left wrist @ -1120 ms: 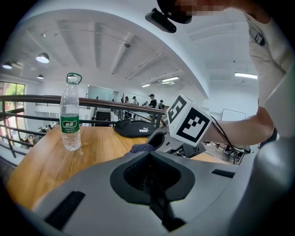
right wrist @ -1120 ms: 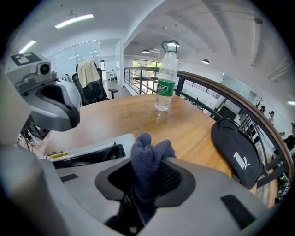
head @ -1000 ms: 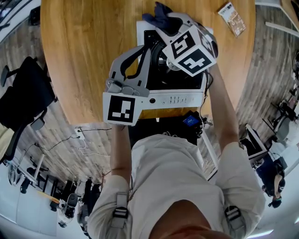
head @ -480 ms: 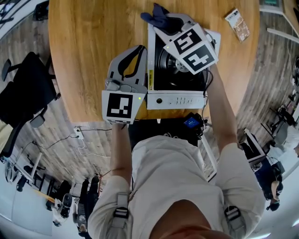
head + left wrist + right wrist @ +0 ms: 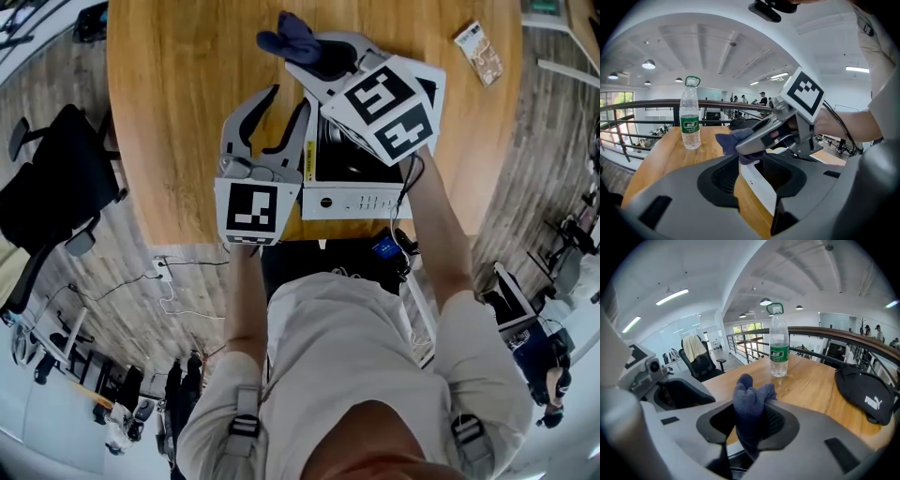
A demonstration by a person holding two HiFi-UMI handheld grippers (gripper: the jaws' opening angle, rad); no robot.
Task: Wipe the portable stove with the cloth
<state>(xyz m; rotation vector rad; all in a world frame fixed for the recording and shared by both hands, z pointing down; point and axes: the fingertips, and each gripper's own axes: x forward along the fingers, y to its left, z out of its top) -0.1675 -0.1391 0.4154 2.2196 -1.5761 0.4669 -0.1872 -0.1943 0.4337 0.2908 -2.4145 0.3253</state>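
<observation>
Wooden bench [image 5: 178,112] spreads beneath both grippers. Nearest, the left gripper [image 5: 286,101] sits low with its jaws apart, having just been opening. The white left wall of the portable stove [image 5: 361,202] stands between them, not pressed. Just beyond and higher, the right gripper [image 5: 314,54] is clamped on the dark blue cloth [image 5: 286,36], over the stove's far-left corner. Farther past both, a water bottle [image 5: 690,119] stands upright on the bench.

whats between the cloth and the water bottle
Nothing but bare wooden table. In the right gripper view the wood runs uninterrupted from the cloth to the water bottle standing behind it.
</observation>
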